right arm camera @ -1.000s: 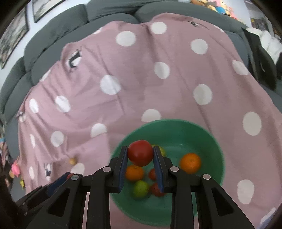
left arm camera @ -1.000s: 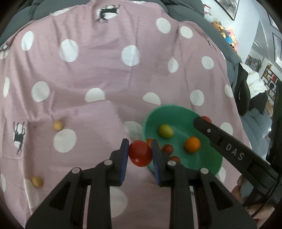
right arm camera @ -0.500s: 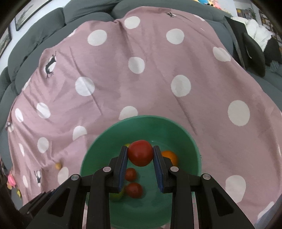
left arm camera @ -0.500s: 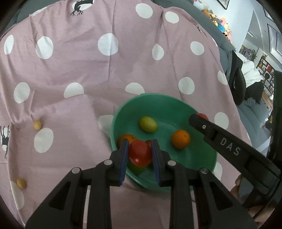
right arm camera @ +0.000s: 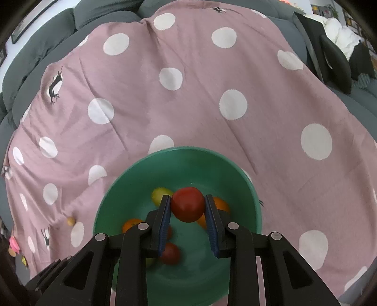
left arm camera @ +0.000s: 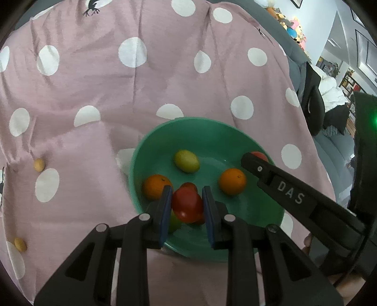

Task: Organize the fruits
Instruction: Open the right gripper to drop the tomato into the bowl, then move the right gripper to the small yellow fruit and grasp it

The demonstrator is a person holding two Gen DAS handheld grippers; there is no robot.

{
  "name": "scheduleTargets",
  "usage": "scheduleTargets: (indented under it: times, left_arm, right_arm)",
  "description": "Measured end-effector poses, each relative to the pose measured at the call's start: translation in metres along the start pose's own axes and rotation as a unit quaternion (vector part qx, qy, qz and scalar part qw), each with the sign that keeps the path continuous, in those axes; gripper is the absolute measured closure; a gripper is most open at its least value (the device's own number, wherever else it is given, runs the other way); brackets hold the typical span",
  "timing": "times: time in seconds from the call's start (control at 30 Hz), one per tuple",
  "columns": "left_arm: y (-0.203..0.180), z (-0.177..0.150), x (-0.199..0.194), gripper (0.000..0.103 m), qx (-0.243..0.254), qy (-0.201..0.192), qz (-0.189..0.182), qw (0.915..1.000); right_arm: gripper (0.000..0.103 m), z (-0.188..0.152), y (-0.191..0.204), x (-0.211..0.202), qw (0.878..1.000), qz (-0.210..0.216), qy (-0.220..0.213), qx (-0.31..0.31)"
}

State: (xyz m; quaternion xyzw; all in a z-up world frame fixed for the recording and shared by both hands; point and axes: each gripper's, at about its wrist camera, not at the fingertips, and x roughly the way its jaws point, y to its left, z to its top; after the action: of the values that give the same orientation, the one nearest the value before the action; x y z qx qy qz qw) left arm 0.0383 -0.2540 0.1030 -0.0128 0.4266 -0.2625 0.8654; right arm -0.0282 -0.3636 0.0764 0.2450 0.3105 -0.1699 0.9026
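Note:
A green bowl (left arm camera: 212, 131) sits on a pink polka-dot cloth and holds several fruits: two oranges (left arm camera: 232, 181), a yellow-green one (left arm camera: 186, 160) and small red ones. My left gripper (left arm camera: 187, 206) holds a red tomato (left arm camera: 187, 204) over the bowl's near side, its left pad touching, a slight gap at the right. My right gripper (right arm camera: 187, 208) is shut on another red tomato (right arm camera: 187, 204) above the bowl (right arm camera: 188, 153); it shows as a black arm in the left wrist view (left arm camera: 294, 195).
Two small yellow fruits (left arm camera: 38, 164) (left arm camera: 20, 244) lie on the cloth (left arm camera: 141, 82) left of the bowl. One shows in the right wrist view (right arm camera: 70, 220). A grey sofa (right arm camera: 106, 14) lies behind, with dark cushions (left arm camera: 315, 110) at the right.
Both grippers have moved further over the bowl with their tomatoes. The left gripper's jaws have widened slightly around its tomato.

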Motion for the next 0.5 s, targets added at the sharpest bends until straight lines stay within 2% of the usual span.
scheduleTargets:
  times: [0.3,0.37,0.43,0.5]
  left_arm:
    - [-0.002,-0.002,-0.001,0.076,0.000,0.002,-0.004,1.0000]
    - [-0.001,-0.002,-0.006,0.062,0.001,-0.001,-0.004,1.0000]
    - [0.006,-0.002,-0.015,0.037,-0.009,-0.006,-0.010,0.9999]
    - [0.015,-0.001,-0.022,0.036,-0.022,-0.010,-0.012,0.9996]
  right_arm:
    - [0.072,0.001,-0.003,0.000,1.000,-0.001,0.003,0.003]
    - [0.072,0.001,-0.003,-0.001,1.000,-0.001,0.005,0.000]
    - [0.060,0.000,-0.002,-0.001,1.000,-0.004,0.006,-0.002]
    - [0.057,0.001,0.001,-0.001,1.000,-0.011,0.005,-0.006]
